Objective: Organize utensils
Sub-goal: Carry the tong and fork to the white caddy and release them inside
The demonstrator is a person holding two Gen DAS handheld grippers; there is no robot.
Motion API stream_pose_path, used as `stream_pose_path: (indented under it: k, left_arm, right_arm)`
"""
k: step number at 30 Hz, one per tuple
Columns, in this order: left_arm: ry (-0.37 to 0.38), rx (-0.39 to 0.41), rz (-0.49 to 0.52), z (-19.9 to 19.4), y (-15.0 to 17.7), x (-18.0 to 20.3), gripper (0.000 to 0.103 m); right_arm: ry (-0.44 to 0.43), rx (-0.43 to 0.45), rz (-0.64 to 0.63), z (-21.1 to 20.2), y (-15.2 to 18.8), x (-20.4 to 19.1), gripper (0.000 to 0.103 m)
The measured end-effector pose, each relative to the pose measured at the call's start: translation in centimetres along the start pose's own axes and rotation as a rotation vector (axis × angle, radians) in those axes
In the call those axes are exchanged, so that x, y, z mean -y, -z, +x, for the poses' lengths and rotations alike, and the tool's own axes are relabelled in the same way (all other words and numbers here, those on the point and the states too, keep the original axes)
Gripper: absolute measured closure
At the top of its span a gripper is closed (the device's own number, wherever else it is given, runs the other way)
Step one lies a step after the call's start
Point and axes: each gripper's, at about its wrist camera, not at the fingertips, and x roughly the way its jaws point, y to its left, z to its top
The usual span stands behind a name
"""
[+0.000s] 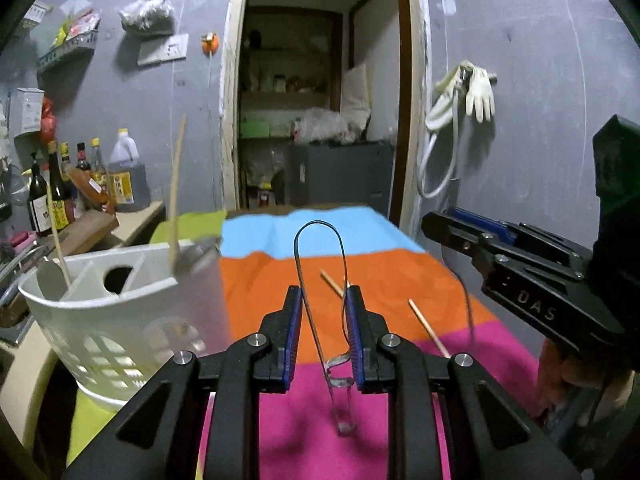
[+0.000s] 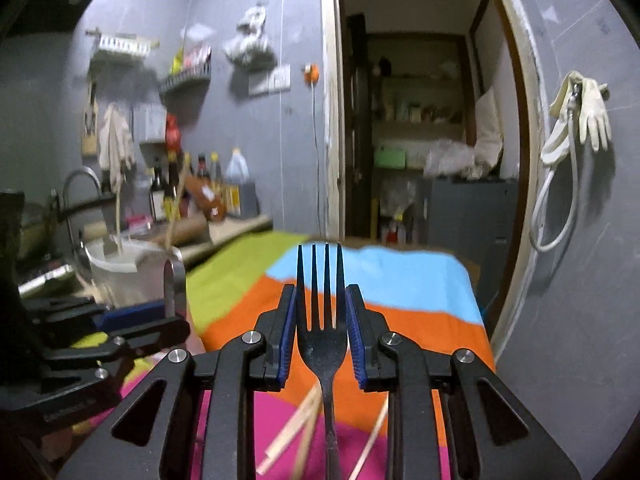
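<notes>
We hold both grippers near level—left gripper (image 1: 320,300) clamping a spoon (image 1: 318,264) (probably edge-on), right gripper (image 2: 321,300) a fork (image 2: 322,320), tines forward.

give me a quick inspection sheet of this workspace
surface: table under a striped cloth in green, blue, orange and pink bands
job's things: white divided caddy at the left with wooden sticks standing in it; spoon in the left tool; fork in the right tool, tines up; chopsticks lying loose on the cloth
clutter: bottles on the counter at the left
grippers: left tool shut on the spoon; right tool shut on the fork
cables: white hose hanging on the wall
surroundings: grey walls, gloves on a hook, open doorway to a storeroom
</notes>
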Motion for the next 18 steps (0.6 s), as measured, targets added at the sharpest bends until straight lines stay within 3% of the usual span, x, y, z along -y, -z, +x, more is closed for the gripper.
stream_pose_path:
  k: [12, 18]
  left_arm:
    - [-0.058, 0.117, -0.006, -4.3, -4.9, -3.6, 0.085]
    - [-0.084, 0.156, -0.010, -6.4, -7.4, -7.2, 0.085]
  right_arm:
    - [-0.069, 0.158, 0.034, -0.4, -5.3, -3.3, 0.082]
    - [-0.103, 0.227, 0.047, -0.4, -7.9, -5.3, 0.082]
